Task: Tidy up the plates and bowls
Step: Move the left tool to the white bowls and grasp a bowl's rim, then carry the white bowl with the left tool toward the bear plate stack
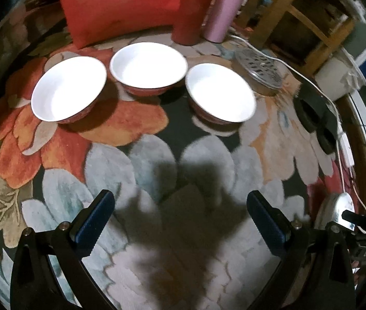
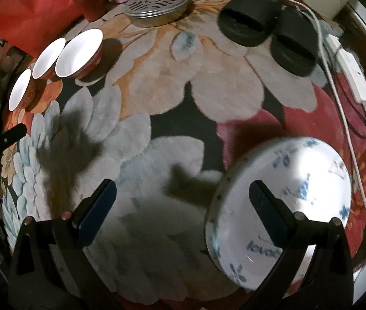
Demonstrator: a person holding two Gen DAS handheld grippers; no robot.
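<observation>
Three white bowls with red outsides stand in a row on the flowered rug: left bowl [image 1: 68, 88], middle bowl [image 1: 148, 67], right bowl [image 1: 220, 95]. They also show in the right wrist view at far left, the nearest being the right bowl [image 2: 79, 53]. My left gripper [image 1: 180, 208] is open and empty, well short of the bowls. My right gripper [image 2: 183, 197] is open over the rug. A white plate with blue flowers [image 2: 299, 180] lies on the rug under its right finger [image 2: 268, 206]; its edge shows in the left wrist view [image 1: 338, 206].
A round metal perforated tin [image 2: 155, 6], black slippers [image 2: 265, 29], a white cable and power strip [image 2: 353, 75] lie at the rug's far and right side. A red cushion [image 1: 120, 2], red cylinder [image 1: 186, 23], pink bottle [image 1: 224, 7] and wooden shelf [image 1: 299, 18] stand behind the bowls.
</observation>
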